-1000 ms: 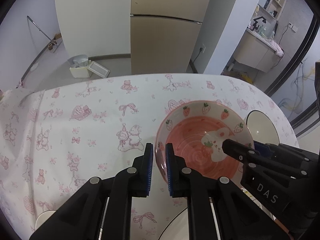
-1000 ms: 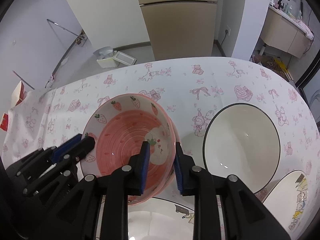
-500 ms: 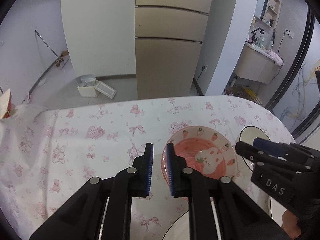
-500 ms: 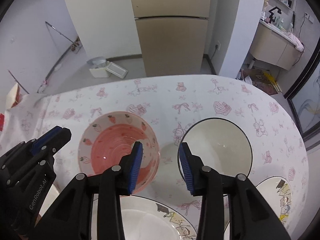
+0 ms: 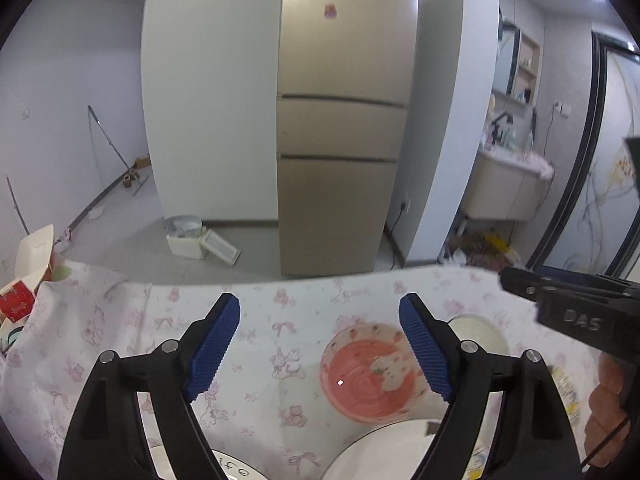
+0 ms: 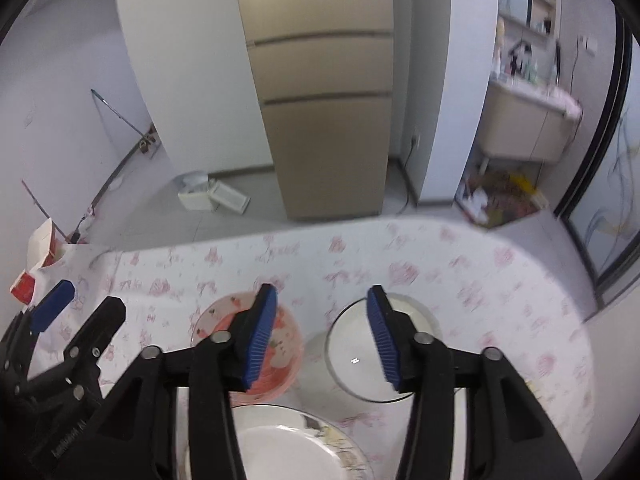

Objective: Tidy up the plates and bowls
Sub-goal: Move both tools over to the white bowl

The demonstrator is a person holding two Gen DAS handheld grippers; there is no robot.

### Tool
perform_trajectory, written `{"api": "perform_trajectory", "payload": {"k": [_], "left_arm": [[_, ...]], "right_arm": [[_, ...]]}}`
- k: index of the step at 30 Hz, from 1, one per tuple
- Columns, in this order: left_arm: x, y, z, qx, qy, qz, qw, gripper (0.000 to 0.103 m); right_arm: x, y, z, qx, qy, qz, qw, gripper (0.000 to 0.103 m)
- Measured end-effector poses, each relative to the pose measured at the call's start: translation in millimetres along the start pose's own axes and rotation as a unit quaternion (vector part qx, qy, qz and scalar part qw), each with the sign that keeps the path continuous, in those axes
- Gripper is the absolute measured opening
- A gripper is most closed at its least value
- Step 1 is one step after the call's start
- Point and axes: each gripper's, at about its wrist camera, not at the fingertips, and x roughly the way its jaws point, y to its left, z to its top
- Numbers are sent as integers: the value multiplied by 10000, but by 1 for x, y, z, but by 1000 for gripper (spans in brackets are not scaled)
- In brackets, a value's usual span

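The pink bowl (image 5: 370, 376) stands on the surface (image 5: 260, 312), released and upright, with the white bowl (image 6: 374, 354) just beside it on its right. A white plate (image 6: 288, 446) lies nearer the person, in front of both bowls.

The left gripper (image 5: 320, 348) is spread wide and its jaws are opening; nothing is between its fingers (image 5: 214, 346), and the pink bowl is seen below and beyond them. The right gripper (image 6: 322, 338) is partly spread and its jaws are opening as well, with nothing pinched; the gap between its fingers (image 6: 260, 336) falls over the bare cloth between the two bowls.

The step in hand appears to be clearing away from the pink bowl and choosing the next dish. To do it well, both grippers should be kept clear of the rims until one dish is chosen, and a bowl is best taken by its rim with both grippers on opposite sides, so that it stays level. Glazed ware is likely to slip, so a firm pinch would be needed before any lift.

The right wrist view shows the white bowl almost whole, which the left view mostly hides behind a finger. The left wrist view alone shows the person's hand (image 5: 606, 404) on the right gripper's handle and a second plate (image 5: 236, 468) with lettering at the bottom edge.
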Motion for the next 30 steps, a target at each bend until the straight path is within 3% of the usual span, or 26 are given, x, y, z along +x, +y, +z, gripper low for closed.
{"api": "perform_trajectory", "payload": {"k": [5, 9, 11, 14, 18, 24, 30], "left_arm": [[-35, -34, 19, 364, -382, 188, 9984, 87], [-55, -57, 29, 301, -459, -309, 9980, 103], [-59, -68, 32, 297, -542, -493, 9969, 103], [-54, -87, 34, 505, -553, -294, 9968, 103], [-28, -105, 32, 562, -306, -471, 9968, 103], [20, -122, 32, 649, 278, -440, 9965, 103], [57, -136, 1, 582, 795, -863, 9914, 82]], "right_arm": [[-43, -29, 1, 196, -670, -105, 9975, 55], [-63, -49, 3, 275, -914, -220, 9952, 56], [-70, -62, 0, 451, -1037, -138, 9935, 57], [-69, -79, -7, 670, -1133, -76, 9913, 59], [-47, -100, -14, 764, -920, -105, 9928, 59], [-21, -134, -15, 1099, -559, -126, 9923, 59], [-6, -155, -17, 1313, -311, -126, 9908, 59]]}}
